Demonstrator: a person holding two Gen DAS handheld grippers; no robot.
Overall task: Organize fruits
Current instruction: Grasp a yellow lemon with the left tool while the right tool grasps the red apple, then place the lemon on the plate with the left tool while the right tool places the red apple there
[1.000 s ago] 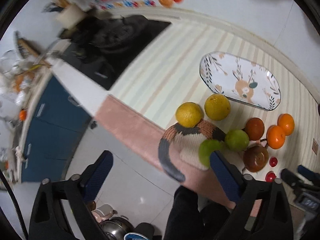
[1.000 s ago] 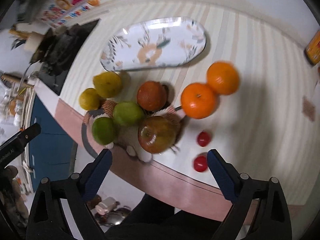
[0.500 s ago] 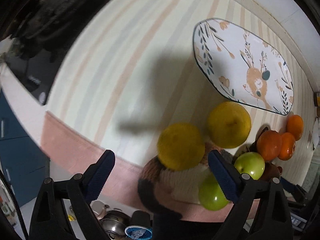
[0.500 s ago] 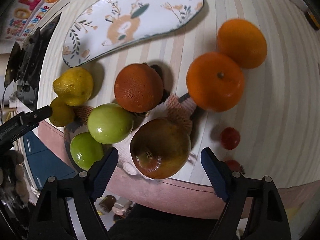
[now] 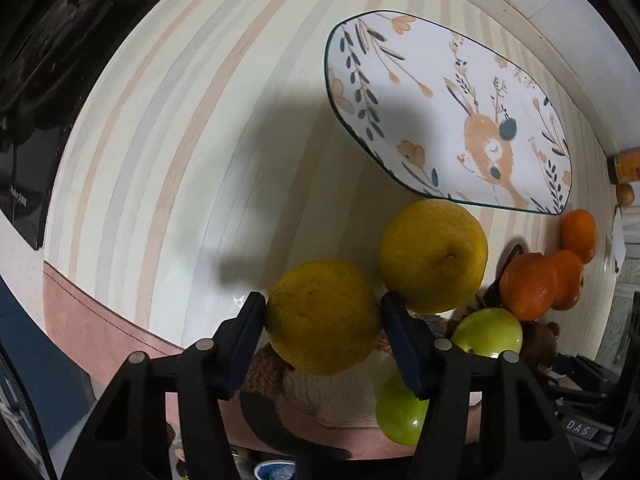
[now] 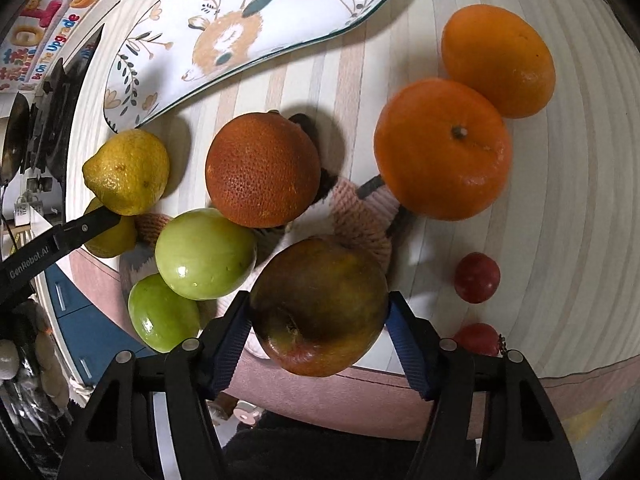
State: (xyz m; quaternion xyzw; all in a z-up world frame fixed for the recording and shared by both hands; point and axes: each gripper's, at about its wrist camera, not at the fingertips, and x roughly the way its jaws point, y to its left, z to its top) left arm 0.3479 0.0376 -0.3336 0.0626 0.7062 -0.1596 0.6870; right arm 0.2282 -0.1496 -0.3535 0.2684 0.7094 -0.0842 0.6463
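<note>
Fruit count: two lemons (image 6: 127, 172), two green apples (image 6: 205, 253), one dark apple (image 6: 320, 306), three oranges (image 6: 443, 150), two small red fruits (image 6: 477, 277); one plate (image 6: 304, 20).

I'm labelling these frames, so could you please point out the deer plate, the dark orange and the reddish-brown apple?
deer plate (image 5: 448, 112), left wrist view, bare centre.
dark orange (image 6: 262, 170), right wrist view, top.
reddish-brown apple (image 6: 320, 306), right wrist view, middle.

A plate (image 6: 280, 12) is lying at the far side of the table (image 6: 560, 240). Near it, lemons (image 6: 128, 172) are sitting left, apples (image 6: 204, 252) in the middle on a knitted mat (image 6: 360, 216), oranges (image 6: 444, 148) right, and small fruits (image 6: 476, 278) nearer right.
</note>
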